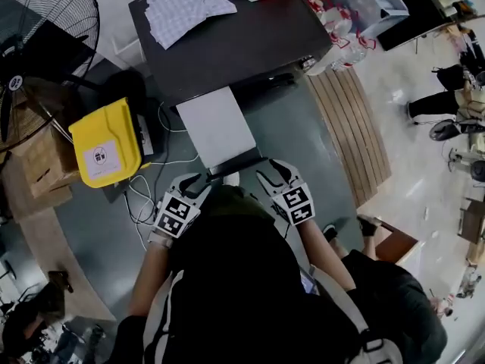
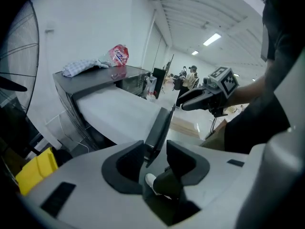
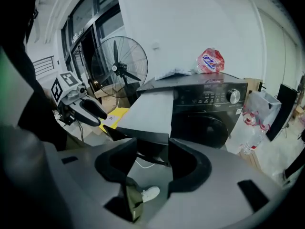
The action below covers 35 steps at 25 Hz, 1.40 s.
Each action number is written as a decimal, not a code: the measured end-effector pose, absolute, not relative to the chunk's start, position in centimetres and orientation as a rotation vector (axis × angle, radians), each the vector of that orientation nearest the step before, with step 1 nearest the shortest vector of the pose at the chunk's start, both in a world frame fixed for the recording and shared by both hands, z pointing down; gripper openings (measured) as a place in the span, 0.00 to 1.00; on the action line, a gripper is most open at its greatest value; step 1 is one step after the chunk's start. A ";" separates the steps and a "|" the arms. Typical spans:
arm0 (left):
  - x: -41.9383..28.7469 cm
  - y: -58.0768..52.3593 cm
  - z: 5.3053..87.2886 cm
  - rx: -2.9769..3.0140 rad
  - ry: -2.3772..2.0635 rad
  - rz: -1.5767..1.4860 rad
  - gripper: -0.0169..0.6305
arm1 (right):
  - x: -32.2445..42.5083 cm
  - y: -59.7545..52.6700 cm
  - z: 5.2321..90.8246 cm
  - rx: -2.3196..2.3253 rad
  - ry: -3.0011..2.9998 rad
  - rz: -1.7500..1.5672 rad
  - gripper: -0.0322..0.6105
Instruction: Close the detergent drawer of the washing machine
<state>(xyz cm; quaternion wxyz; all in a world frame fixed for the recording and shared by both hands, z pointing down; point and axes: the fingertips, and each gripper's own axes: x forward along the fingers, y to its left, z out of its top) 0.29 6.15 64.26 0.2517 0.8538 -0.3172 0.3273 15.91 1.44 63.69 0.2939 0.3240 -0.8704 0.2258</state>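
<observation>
Now left tongs (image 2: 155, 149) and right tongs (image 3: 153, 147) gape (gripping nothing) astride the drawer front (image 2: 159, 128).

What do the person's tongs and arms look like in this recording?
The left tongs and right tongs match: pale grey shells lined in black, each carrying a white cube printed with black square markers. The person wears a dark top whose sleeves stop short of the forearms, which are uncovered.

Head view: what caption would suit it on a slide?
Left gripper and right gripper, jaws open, at the pulled-out detergent drawer of the washing machine.
</observation>
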 end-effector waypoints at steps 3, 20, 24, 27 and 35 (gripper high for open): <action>0.6 6.1 65.2 2.289 -0.832 0.892 0.26 | 15.9 1.3 65.2 0.831 -2.285 0.593 0.38; 1.8 6.7 69.0 2.322 -0.562 1.036 0.15 | 15.1 0.1 67.8 0.822 -2.229 0.563 0.38; 1.9 6.7 68.9 2.337 -0.528 1.045 0.14 | 15.2 0.1 67.7 0.845 -2.220 0.580 0.38; 1.8 6.7 68.7 2.354 -0.516 1.049 0.14 | 15.1 0.1 67.3 0.846 -2.224 0.578 0.38; 0.2 5.1 67.6 2.359 -0.555 1.037 0.13 | 13.9 -1.2 65.8 0.878 -2.256 0.554 0.35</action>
